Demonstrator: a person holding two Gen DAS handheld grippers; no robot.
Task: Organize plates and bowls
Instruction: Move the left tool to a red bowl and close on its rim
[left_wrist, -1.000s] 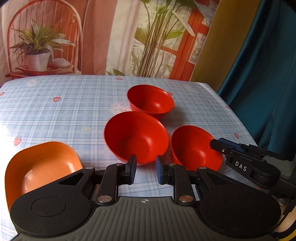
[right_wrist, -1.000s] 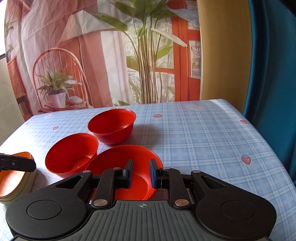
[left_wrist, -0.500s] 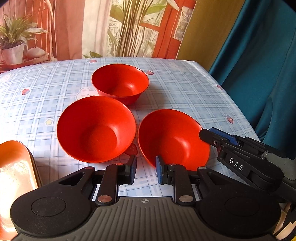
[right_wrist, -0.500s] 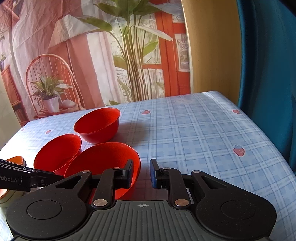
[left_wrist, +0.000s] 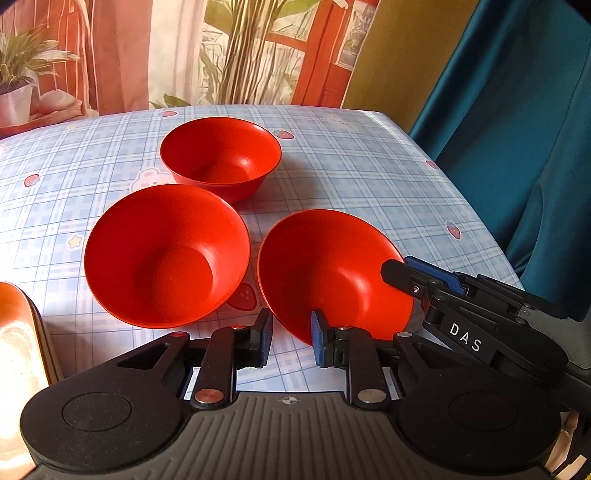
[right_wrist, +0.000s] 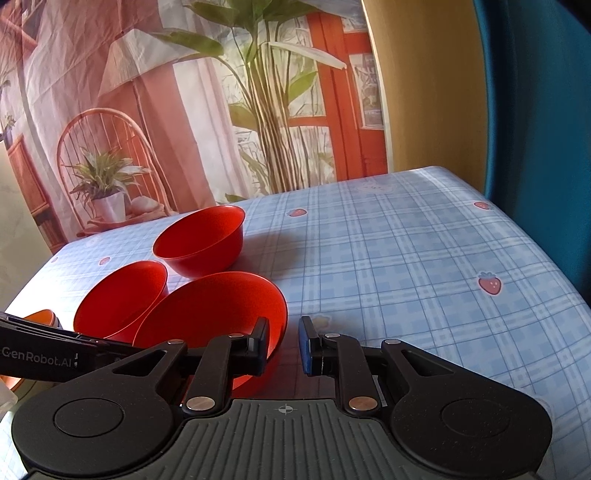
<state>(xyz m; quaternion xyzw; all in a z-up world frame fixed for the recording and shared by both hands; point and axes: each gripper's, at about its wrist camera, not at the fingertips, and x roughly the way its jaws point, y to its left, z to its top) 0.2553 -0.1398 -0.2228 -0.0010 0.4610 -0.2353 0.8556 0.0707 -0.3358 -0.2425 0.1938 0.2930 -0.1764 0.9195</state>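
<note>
Three red bowls sit on the checked tablecloth. The far bowl is upright, the left bowl sits in the middle, and the near right bowl is tilted. My right gripper is open with its fingers astride the rim of the tilted bowl; in the left wrist view its fingertip lies on that rim. My left gripper is open and empty just in front of the tilted bowl. An orange plate lies at the near left.
The table ends at the right beside a teal curtain. A printed backdrop with plants hangs behind the far edge. Bare cloth spreads to the right of the bowls.
Both grippers have moved closer to the bowls. The near right bowl now tilts up with the right gripper's fingers at its rim. The left view has shifted right, off the orange plate.
</note>
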